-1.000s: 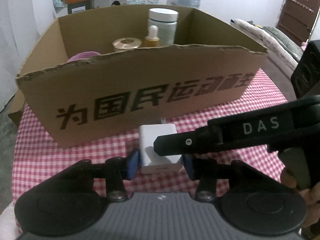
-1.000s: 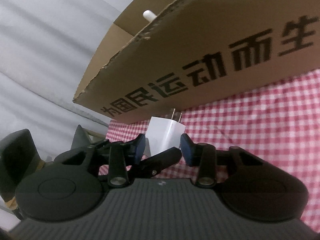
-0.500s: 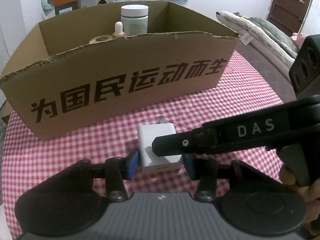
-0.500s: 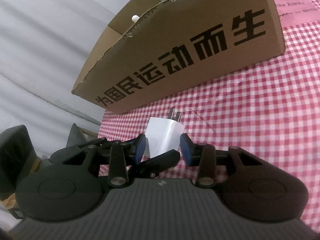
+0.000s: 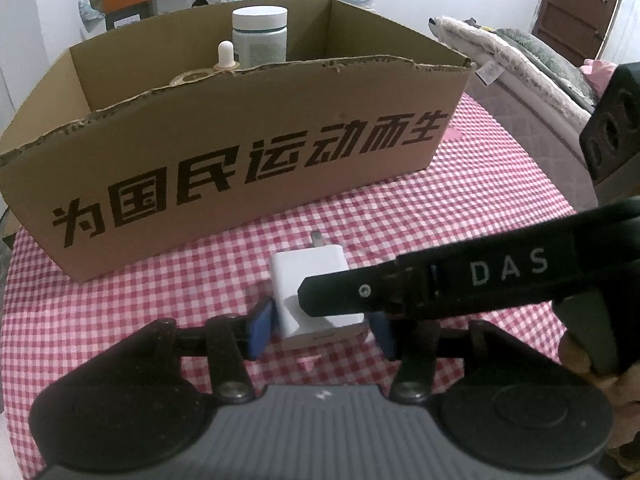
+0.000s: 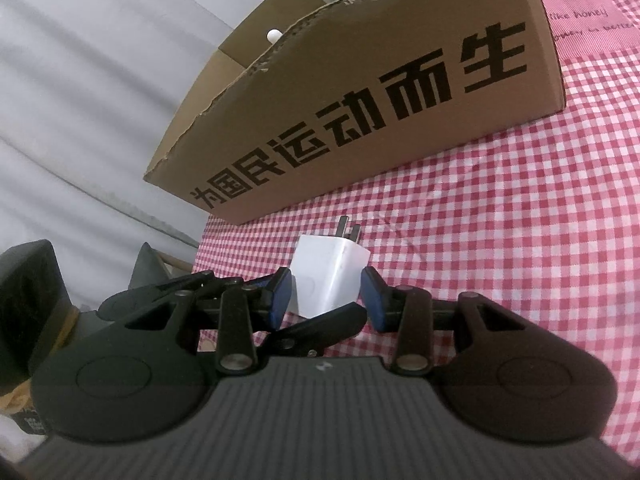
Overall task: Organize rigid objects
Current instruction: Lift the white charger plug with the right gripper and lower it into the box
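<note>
Flanking a white charger plug, the left tongs are seen with jaws opening; a narrow gap is visible between each blue pad and the plug's sides, so no grip is made by this pair. The right tongs are recorded as clamped on the same plug, both blue pads pressed against its faces. In the left wrist view, one black finger of the right tongs, marked "DAS", is laid across the plug's near corner. Part of a hand is noted at the right edge, on the handle of that tool.

The plug is found low over the desk, which is covered by a red-and-white checked cloth; its metal prongs are pointed toward a cardboard box. Whether the plug rests on the cloth cannot be told. The box is set just beyond the plug, its torn front wall printed with large black characters. Inside the box, a white-lidded jar and a dropper bottle are observed upright, side by side. A bed is noted beyond the desk on the right.
</note>
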Available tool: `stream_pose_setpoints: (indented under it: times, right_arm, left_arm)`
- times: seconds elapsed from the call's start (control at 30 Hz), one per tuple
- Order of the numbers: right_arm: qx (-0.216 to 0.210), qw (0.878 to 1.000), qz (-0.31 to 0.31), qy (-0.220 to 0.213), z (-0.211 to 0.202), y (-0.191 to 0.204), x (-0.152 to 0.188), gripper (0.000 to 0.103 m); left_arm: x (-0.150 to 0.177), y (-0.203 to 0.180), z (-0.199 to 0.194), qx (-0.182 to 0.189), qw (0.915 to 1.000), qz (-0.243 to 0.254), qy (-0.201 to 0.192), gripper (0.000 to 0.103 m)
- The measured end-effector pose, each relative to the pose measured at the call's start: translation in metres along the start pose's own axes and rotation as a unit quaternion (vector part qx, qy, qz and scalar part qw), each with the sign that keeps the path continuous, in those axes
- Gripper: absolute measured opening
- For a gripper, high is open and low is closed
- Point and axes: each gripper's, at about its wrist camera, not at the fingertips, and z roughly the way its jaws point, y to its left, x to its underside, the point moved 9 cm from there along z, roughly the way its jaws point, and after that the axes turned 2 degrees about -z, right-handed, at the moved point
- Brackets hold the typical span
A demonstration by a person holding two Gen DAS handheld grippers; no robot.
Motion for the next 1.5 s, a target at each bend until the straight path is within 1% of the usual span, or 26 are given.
stream_pose_setpoints:
  times: [0.17, 0.3, 0.47, 0.6, 0.7, 0.8, 0.9, 1.0, 1.07, 1.13, 1.2, 1.27, 1.4, 1.5]
  right_arm:
    - [0.006, 1.000, -0.016, -0.007, 0.005, 0.004, -0.001, 0.038]
    - [0.024, 0.999, -0.041, -0.012, 0.007, 0.010, -0.001, 0.039]
    - [0.029, 0.998, -0.052, -0.023, -0.002, 0.019, -0.001, 0.039]
    - [0.030, 0.996, -0.070, -0.042, -0.019, 0.032, -0.008, 0.039]
    - [0.029, 0.994, -0.087, -0.064, -0.035, 0.046, -0.020, 0.039]
    - [0.028, 0.989, -0.110, -0.092, -0.053, 0.064, -0.041, 0.039]
    - [0.029, 0.983, -0.135, -0.117, -0.068, 0.079, -0.071, 0.039]
    - [0.030, 0.979, -0.152, -0.131, -0.073, 0.086, -0.104, 0.040]
    - [0.035, 0.980, -0.149, -0.126, -0.070, 0.082, -0.128, 0.040]
    - [0.044, 0.982, -0.146, -0.115, -0.063, 0.074, -0.148, 0.040]
    - [0.053, 0.985, -0.135, -0.092, -0.049, 0.062, -0.166, 0.040]
    - [0.061, 0.990, -0.113, -0.060, -0.032, 0.045, -0.181, 0.040]
    - [0.071, 0.994, -0.081, -0.003, -0.002, 0.019, -0.196, 0.040]
    - [0.080, 0.994, -0.064, 0.031, 0.015, 0.007, -0.195, 0.040]
  left_arm:
    - [-0.001, 0.001, 0.002, -0.006, 0.9999, 0.002, -0.009, 0.053]
    - [0.000, 0.001, -0.001, -0.013, 0.9997, 0.006, -0.018, 0.049]
    - [-0.003, -0.001, -0.014, -0.012, 0.9993, 0.007, -0.035, 0.049]
    - [-0.014, -0.007, -0.035, -0.015, 0.9977, 0.015, -0.064, 0.049]
    - [-0.031, -0.009, -0.054, -0.018, 0.9955, 0.020, -0.091, 0.049]
    - [-0.056, -0.011, -0.072, -0.023, 0.9919, 0.028, -0.122, 0.049]
    - [-0.089, -0.014, -0.085, -0.028, 0.9877, 0.041, -0.148, 0.049]
    - [-0.122, -0.014, -0.084, -0.035, 0.9854, 0.050, -0.159, 0.049]
    - [-0.142, -0.013, -0.073, -0.032, 0.9870, 0.047, -0.150, 0.049]
    - [-0.158, -0.009, -0.056, -0.026, 0.9904, 0.043, -0.129, 0.049]
    - [-0.169, -0.004, -0.033, -0.018, 0.9944, 0.036, -0.098, 0.049]
    - [-0.175, 0.002, -0.010, -0.007, 0.9978, 0.025, -0.061, 0.049]
    - [-0.175, 0.012, 0.027, 0.003, 0.9999, 0.009, -0.008, 0.049]
    - [-0.173, 0.019, 0.041, 0.003, 0.9998, 0.005, 0.017, 0.049]
